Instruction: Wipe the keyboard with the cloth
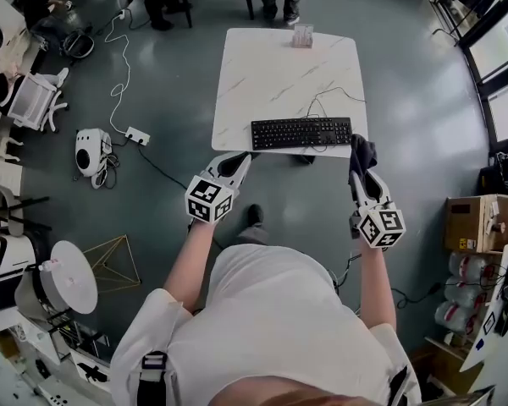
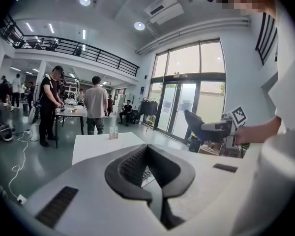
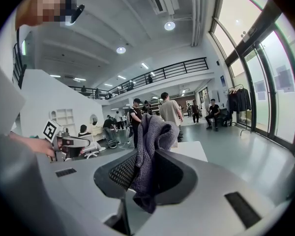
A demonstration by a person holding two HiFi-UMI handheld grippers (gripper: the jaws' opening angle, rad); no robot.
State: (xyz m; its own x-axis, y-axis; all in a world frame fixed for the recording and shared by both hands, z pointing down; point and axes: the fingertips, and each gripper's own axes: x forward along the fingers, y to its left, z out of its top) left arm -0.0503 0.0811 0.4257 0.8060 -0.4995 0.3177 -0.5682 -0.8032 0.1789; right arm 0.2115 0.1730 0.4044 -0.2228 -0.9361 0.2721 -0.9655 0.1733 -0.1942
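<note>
The wiping is not yet beginning: the right gripper (image 1: 366, 180) is pinching the grey cloth (image 1: 361, 150) in its jaws beside the counter (image 1: 271, 74), the left gripper (image 1: 237, 166) is keeping its jaws pressed together on nothing, and the keyboard (image 1: 301, 132) is lying untouched at the counter's lower right edge.

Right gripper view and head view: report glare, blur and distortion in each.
Right gripper view: fisheye bows the windows, which wash out pale; black corners; cloth sharp. Head view: straight lines curve near the edges, light even, keyboard crisp.
</note>
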